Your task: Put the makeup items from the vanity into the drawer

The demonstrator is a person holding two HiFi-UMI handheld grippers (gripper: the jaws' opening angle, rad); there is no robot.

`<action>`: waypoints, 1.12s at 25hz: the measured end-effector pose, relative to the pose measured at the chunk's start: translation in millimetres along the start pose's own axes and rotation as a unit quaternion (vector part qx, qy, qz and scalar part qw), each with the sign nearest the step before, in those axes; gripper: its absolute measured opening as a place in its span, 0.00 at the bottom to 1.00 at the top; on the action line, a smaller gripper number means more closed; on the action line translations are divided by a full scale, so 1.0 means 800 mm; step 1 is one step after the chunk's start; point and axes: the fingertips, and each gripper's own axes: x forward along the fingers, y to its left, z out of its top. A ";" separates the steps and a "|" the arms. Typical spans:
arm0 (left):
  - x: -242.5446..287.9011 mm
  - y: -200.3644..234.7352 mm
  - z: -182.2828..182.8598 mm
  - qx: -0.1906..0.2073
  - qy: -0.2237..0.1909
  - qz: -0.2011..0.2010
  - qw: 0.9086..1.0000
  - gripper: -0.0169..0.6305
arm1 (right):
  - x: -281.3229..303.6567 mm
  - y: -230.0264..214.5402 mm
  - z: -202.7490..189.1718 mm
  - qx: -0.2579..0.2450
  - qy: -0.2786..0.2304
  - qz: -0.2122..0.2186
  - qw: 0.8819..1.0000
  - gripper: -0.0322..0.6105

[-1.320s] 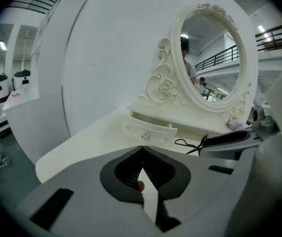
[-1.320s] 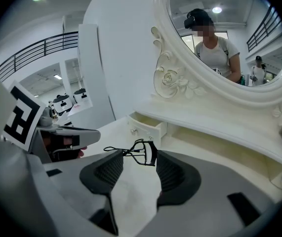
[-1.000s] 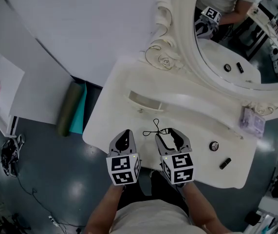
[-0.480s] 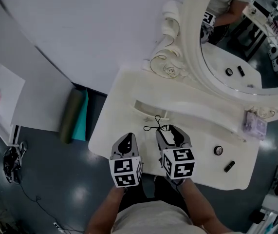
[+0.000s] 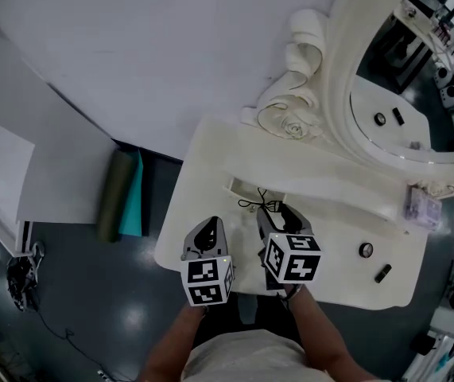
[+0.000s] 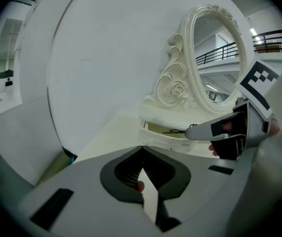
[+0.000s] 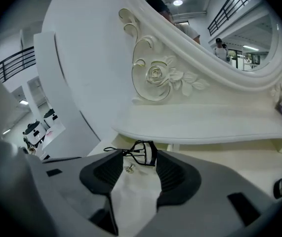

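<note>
Curler (image 7: 148, 152), likely light, stiff and slippery, pinched across its frame by right gripper (image 7: 140, 158); left gripper (image 6: 141, 148) closed, empty.

Cream white all over the vanity (image 5: 203, 213) and the scroll-carved mirror frame (image 5: 290, 122). Black wire for the curler (image 5: 260, 204). Grey shells with black pads on left gripper (image 5: 208, 225) and right gripper (image 5: 279, 213), black-on-white square patterns behind. Black again on compact (image 5: 366, 250) and tube (image 5: 382, 274); lilac on the box (image 5: 421, 208). Glossy dark blue-grey floor (image 5: 91, 293); olive roll (image 5: 115, 185), teal sheet (image 5: 134, 193).
</note>
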 end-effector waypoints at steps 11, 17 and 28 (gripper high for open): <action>0.025 0.017 0.000 -0.006 0.016 -0.022 1.000 0.04 | 0.022 -0.003 0.007 0.037 0.016 -0.038 0.998 0.40; 0.028 0.012 -0.002 -0.008 0.018 -0.031 0.999 0.04 | 0.027 -0.001 0.009 0.038 0.020 -0.033 0.999 0.40; 0.020 0.008 -0.015 -0.012 0.022 -0.023 0.999 0.04 | 0.020 0.002 0.008 0.027 -0.002 -0.017 1.000 0.43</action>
